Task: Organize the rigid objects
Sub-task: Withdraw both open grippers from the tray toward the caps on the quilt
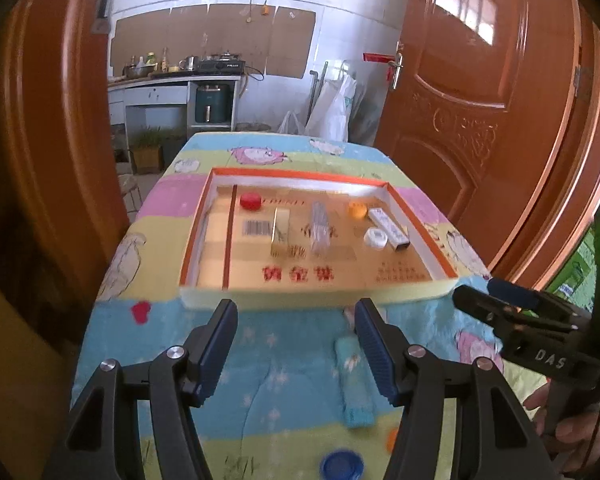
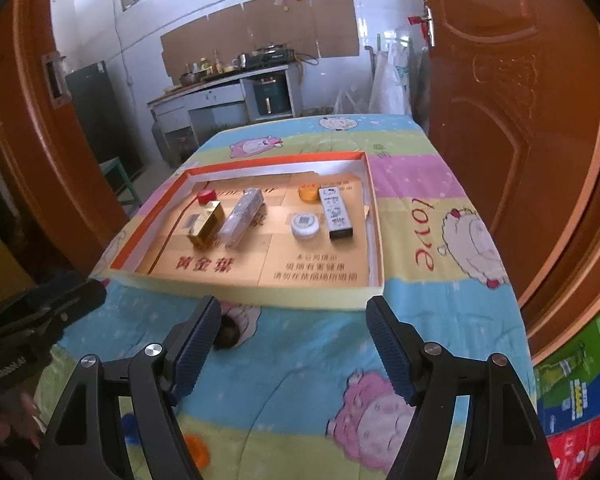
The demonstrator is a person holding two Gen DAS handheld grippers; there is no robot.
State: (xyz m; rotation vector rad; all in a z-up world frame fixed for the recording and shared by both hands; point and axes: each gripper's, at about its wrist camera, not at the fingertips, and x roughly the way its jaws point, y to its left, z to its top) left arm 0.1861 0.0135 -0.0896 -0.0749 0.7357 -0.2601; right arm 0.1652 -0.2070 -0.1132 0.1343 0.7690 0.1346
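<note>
Tray [image 1: 420, 296] as landmark: blue cap [image 1: 342, 465] and teal lighter [image 1: 354, 384] lie loose on the blanket on its near side; left gripper [image 1: 296, 360] and right gripper [image 2: 294, 344] hover there, wide open, empty. Straddle the lighter's long sides, then set it beside the white box [image 2: 335, 212] inside

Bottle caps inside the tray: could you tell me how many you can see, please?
3. A red cap sits far left beside the gold box, an orange cap far right, and a white cap nearer, beside the white box. None seems hidden.
</note>
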